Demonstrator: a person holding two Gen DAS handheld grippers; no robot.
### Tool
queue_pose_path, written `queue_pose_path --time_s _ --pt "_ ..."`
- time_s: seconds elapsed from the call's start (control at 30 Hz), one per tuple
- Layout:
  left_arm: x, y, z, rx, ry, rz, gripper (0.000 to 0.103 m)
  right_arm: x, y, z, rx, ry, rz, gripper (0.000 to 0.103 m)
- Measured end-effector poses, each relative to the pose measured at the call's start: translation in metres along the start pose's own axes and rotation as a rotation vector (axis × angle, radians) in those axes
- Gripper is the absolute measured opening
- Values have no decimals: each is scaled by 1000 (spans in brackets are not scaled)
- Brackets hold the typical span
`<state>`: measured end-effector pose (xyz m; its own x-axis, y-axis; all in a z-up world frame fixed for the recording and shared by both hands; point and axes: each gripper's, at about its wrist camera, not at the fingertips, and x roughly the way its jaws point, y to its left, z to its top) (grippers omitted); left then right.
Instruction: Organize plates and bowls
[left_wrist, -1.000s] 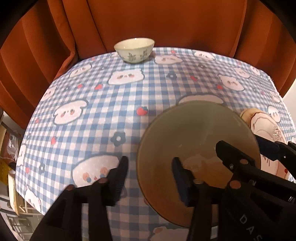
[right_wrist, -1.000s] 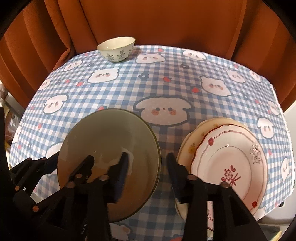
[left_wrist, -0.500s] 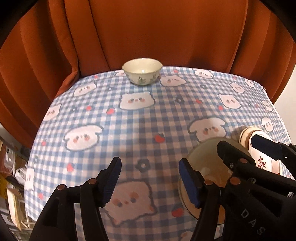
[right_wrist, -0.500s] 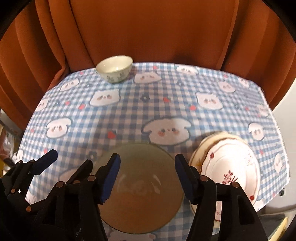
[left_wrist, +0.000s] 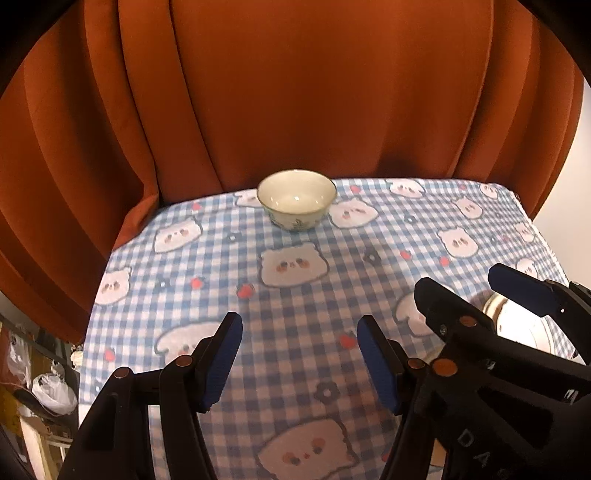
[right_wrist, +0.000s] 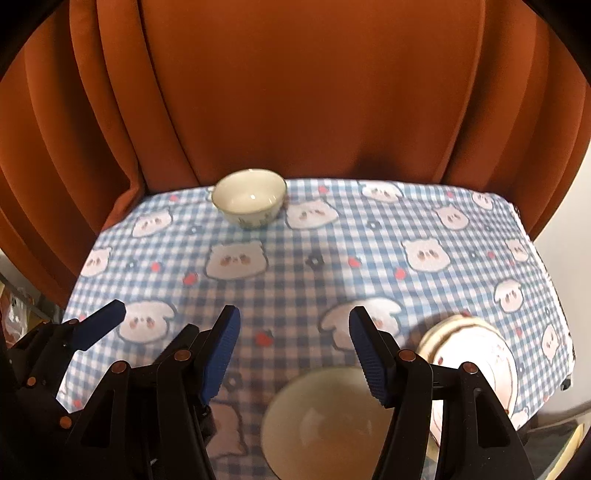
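Both tools free and raised above the worktop, wide bowl set down beside the plates.

From the left: my left tool (left_wrist: 295, 354) hangs with its jaws apart and nothing between them, over the blue-checked bear-print tablecloth (left_wrist: 295, 295). My right tool (right_wrist: 291, 350) is likewise parted and empty. Below it the wide pale ceramic bowl (right_wrist: 325, 424) sits on the worktop near its front edge, I judge parked just beside the stack of cream floral plates (right_wrist: 476, 350) to group the crockery. The small white floral bowl (right_wrist: 249, 201) stands well apart at the back, against the rust-orange curtain (right_wrist: 295, 92), probably next to collect.
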<state>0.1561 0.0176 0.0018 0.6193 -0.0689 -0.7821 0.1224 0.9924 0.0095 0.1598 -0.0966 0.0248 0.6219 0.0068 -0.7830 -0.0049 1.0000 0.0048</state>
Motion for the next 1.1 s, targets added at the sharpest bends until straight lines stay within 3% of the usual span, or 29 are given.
queue_pose_path --time_s 0.4,0.8,1.1 --pt "25 26 53 -28 -26 22 75 26 21 55 14 -16 16 67" --pt "85 39 105 -63 -3 70 79 88 21 114 20 3 32 68" --pt "138 49 131 -91 31 87 79 144 22 140 23 16 1 80"
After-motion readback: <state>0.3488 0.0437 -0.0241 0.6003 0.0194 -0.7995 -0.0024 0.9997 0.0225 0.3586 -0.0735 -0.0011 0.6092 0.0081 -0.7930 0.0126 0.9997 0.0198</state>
